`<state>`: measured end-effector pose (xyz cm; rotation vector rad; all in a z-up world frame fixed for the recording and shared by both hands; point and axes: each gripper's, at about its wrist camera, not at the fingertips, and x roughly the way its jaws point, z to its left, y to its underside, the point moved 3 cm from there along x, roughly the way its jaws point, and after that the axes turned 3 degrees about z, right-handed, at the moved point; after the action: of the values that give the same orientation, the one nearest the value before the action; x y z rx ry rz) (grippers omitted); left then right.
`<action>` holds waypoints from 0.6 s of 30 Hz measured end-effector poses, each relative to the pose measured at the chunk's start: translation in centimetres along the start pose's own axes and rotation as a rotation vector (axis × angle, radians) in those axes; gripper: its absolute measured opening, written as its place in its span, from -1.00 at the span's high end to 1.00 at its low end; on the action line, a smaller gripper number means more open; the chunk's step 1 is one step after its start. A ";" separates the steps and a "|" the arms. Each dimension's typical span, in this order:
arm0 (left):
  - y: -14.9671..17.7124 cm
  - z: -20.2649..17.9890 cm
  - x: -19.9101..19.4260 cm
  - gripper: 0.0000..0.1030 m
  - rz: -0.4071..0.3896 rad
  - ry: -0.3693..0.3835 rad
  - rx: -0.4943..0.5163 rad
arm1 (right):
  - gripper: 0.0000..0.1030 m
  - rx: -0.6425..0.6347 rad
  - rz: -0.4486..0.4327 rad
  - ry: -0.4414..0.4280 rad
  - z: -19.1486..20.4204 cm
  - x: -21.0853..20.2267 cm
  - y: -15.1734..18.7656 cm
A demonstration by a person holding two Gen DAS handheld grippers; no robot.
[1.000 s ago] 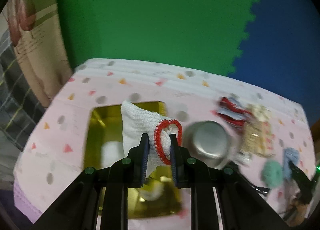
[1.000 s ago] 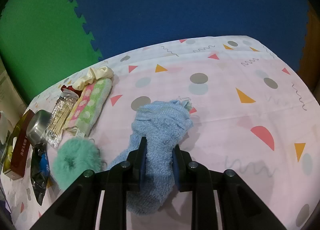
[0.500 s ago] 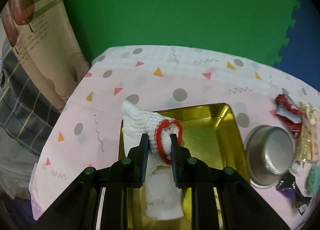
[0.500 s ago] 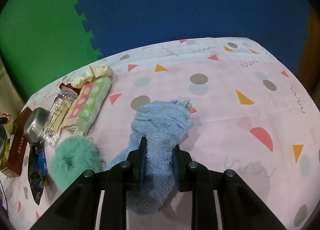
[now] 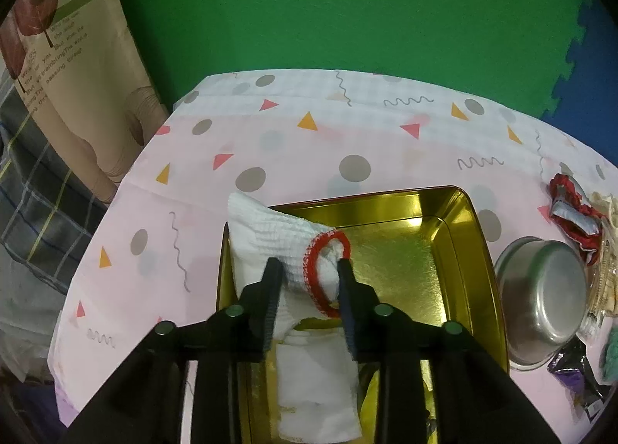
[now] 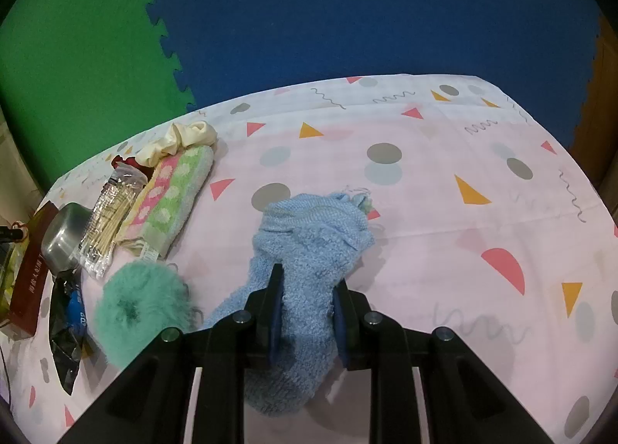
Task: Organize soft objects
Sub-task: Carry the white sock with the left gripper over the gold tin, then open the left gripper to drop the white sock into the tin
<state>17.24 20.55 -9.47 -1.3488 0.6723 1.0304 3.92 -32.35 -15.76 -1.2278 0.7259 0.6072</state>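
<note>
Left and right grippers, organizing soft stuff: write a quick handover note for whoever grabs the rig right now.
Left gripper: jaws have just been opening; the white glove with red cuff sits between them over the gold tin, pads no longer squeezing it. More white cloth already lies in the tin.
Right gripper: shut on the blue sock, which lies on the pink tablecloth.
Done: glove brought to the tin.
Left: pull the left gripper clear, move the blue sock, then probably the green fluffy scrunchie, spotted towel and cream scrunchie.
</note>
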 end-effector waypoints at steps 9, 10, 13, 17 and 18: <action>0.4 0.1 -2.1 0.03 -0.050 0.032 0.002 | 0.55 -0.003 0.000 0.005 0.1 -0.1 0.0; 0.5 0.2 -2.5 0.02 -0.056 0.033 -0.002 | 0.55 -0.005 -0.001 0.007 0.1 0.0 0.0; 1.3 0.7 -4.2 -0.05 -0.090 0.027 -0.015 | 0.55 -0.011 0.000 0.013 0.1 0.0 0.0; 2.9 1.1 -6.1 -0.12 -0.137 0.015 -0.014 | 0.55 -0.014 0.000 0.017 0.1 0.0 0.1; 3.7 1.2 -6.6 -0.13 -0.143 0.012 -0.014 | 0.55 -0.014 0.000 0.018 0.1 0.0 0.1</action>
<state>10.95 20.07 -5.17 -1.3953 0.5701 0.9148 3.89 -32.27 -15.78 -1.2477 0.7375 0.6025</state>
